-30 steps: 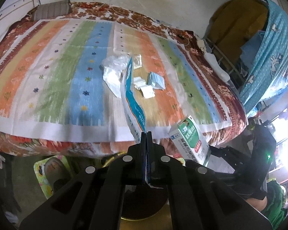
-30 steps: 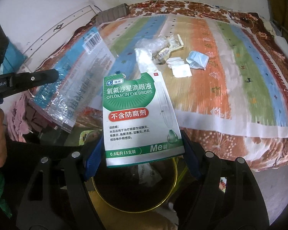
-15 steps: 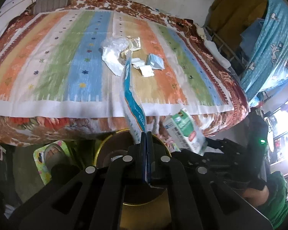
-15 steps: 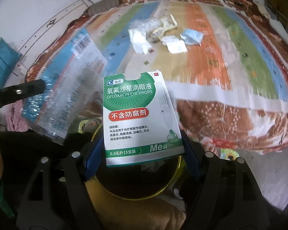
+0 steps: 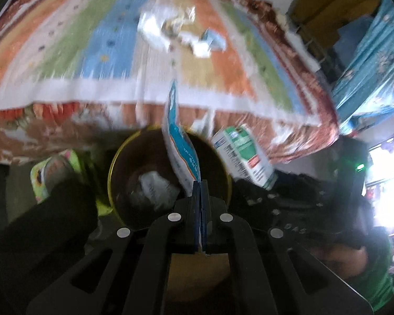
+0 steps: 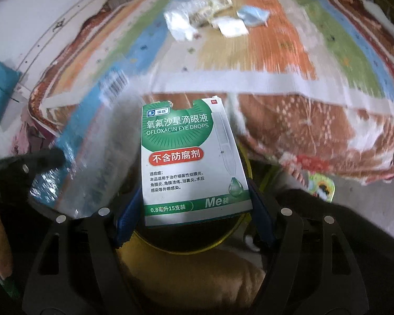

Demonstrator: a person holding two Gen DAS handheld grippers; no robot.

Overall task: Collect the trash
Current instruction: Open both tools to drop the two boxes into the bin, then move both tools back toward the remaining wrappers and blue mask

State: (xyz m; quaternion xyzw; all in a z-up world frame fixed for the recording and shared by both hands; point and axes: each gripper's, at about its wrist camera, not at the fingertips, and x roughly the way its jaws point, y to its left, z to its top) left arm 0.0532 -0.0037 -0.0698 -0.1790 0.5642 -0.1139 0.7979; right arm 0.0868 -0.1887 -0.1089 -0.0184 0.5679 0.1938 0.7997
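Bin rim (image 5: 113, 173) below both claws, bed edge (image 5: 92, 97) just beyond

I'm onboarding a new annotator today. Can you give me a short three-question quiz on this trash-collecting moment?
1. True or false: the right tongs are clamped on the eye drops box.
2. Multiple choice: what do the left tongs hold? A) a crumpled tissue B) a blue and white plastic wrapper C) a slipper
3. Fill in: below both tongs stands a round bin with a ____ rim.

Key: 1 true. 2 B. 3 yellow. More wrappers and paper scraps lie on the striped bedspread, not yet collected.
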